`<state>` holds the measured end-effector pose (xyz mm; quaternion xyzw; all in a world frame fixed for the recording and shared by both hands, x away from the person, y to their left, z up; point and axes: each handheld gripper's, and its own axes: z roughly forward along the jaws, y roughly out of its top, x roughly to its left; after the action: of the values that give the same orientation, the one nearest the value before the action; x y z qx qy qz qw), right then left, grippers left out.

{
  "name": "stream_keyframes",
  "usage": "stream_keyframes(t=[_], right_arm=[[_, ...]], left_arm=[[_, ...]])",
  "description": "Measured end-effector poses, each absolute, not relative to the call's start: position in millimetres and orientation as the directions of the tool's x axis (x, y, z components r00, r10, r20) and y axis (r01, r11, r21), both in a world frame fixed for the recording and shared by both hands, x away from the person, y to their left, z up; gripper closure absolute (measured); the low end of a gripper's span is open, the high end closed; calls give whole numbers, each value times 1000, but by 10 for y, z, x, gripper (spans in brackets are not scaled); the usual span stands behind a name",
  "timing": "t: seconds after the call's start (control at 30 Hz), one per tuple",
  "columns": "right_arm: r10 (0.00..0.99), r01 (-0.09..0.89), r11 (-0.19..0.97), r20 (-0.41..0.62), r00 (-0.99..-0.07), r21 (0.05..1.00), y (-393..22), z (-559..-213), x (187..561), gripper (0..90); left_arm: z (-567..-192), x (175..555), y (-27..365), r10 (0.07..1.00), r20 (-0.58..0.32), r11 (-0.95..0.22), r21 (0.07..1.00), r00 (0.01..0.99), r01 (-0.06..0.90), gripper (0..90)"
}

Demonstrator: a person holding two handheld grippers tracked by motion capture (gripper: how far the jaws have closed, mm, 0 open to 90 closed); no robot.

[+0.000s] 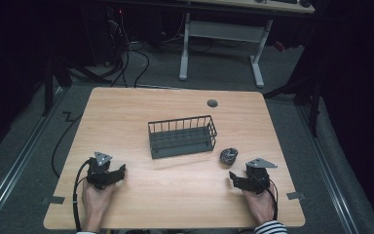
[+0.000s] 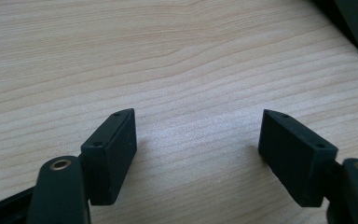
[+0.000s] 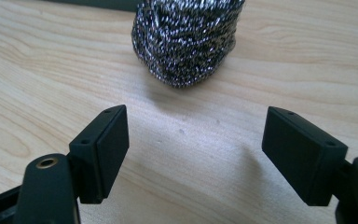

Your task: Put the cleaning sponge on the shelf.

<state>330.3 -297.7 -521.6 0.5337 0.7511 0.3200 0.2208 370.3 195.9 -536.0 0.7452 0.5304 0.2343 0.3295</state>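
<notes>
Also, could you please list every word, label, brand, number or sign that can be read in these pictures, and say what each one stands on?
None: no readable text shows anywhere.
The wire basket, the steel scourer, the wooden table and the left gripper and right gripper carry no lettering or marks.

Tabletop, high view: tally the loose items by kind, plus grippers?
Wire basket: 1
Steel scourer: 1
Grippers: 2, left gripper and right gripper, both open and empty
Total: 4
</notes>
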Motion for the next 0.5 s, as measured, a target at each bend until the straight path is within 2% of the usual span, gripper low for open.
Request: stream_keyframes(t=[0.17, 0.5], right_arm=[[941, 651, 202, 40, -337, 732, -3015, -5185, 3296, 229], [929, 629, 220, 37, -368, 746, -2949, -5049, 3388, 229]], left_arm=[[-5368, 3711, 1977, 944, -13, -212, 742, 330, 637, 281], [-5369, 3711, 1976, 942, -13, -217, 739, 336, 638, 266]])
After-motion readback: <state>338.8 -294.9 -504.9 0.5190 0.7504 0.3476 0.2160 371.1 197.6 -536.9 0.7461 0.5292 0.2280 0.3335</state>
